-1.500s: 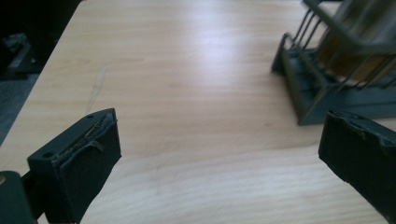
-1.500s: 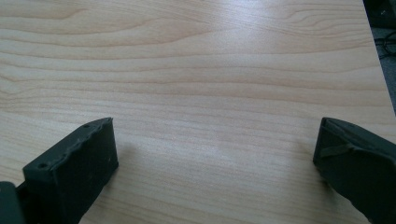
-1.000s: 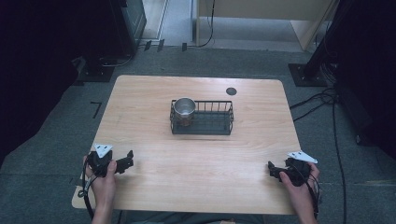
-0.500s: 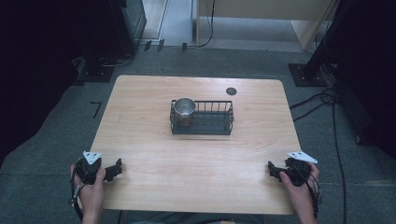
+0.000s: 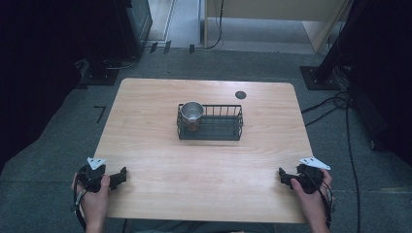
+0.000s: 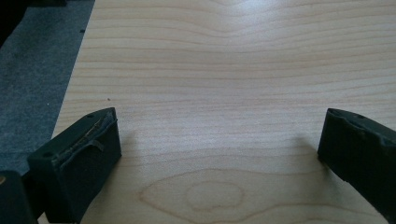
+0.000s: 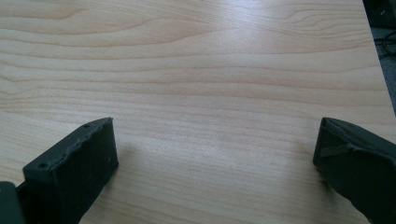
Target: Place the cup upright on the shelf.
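A black wire basket (image 5: 219, 122) stands at the middle of the wooden table (image 5: 145, 126). A metal cup (image 5: 192, 113) sits upright in the basket's left end. My left gripper (image 5: 119, 177) rests at the table's near left corner, far from the basket. Its jaws stand wide apart over bare wood, and the same gripper (image 6: 219, 149) holds nothing in the left gripper view. My right gripper (image 5: 283, 177) lies at the near right edge. It is open too, and in the right gripper view the right gripper (image 7: 217, 154) has only tabletop between its fingers.
A small dark round disc (image 5: 240, 94) is set in the table near its far edge, right of centre. Grey carpet (image 5: 63, 141) surrounds the table. Cables (image 5: 340, 104) trail on the floor at the right, and dark equipment (image 5: 131, 24) stands at the back left.
My left gripper has drawn back and to the left, from farther in on the table to its near left corner. The right gripper, basket and cup have not moved.
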`<state>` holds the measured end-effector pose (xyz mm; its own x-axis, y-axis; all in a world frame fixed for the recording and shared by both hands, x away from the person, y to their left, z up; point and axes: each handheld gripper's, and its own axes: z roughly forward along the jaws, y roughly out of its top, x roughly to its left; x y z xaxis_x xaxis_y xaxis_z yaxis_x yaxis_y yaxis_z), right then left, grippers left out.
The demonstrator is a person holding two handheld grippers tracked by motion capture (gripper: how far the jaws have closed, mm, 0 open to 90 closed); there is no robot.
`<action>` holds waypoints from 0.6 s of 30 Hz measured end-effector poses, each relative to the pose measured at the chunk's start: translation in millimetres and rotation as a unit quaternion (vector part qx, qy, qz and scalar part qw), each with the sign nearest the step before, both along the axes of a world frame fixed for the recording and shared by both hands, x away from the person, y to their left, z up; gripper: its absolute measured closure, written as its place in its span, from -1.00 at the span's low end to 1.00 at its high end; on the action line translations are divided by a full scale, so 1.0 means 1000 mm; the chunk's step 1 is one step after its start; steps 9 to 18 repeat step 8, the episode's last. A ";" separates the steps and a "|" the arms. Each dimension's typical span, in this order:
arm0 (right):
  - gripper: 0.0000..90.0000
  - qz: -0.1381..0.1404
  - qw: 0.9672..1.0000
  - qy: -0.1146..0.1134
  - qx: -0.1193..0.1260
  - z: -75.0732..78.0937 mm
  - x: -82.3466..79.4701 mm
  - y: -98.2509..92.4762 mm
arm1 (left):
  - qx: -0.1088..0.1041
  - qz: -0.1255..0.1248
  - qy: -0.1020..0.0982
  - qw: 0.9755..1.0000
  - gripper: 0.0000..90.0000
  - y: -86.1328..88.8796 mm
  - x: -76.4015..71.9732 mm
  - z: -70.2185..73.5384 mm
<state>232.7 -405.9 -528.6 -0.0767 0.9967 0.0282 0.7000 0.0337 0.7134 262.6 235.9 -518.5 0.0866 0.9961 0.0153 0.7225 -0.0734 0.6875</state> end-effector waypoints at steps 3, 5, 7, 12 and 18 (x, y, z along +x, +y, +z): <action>-1.00 -0.011 1.000 0.000 0.000 0.000 0.000 0.000 | 0.001 0.011 -0.001 1.000 -1.00 -0.005 -0.001 0.000; -1.00 -0.018 1.000 0.001 0.001 0.000 0.000 0.000 | 0.000 0.008 -0.001 1.000 -1.00 -0.006 0.000 0.000; -1.00 -0.019 1.000 0.001 0.001 0.000 0.000 0.000 | 0.000 0.008 -0.001 1.000 -1.00 -0.006 0.000 0.000; -1.00 -0.019 1.000 0.001 0.001 0.000 0.000 0.000 | 0.000 0.008 0.000 1.000 -1.00 -0.006 0.000 0.000; -1.00 -0.019 1.000 0.001 0.001 0.000 0.000 0.000 | 0.000 0.008 0.000 1.000 -1.00 -0.006 0.000 0.000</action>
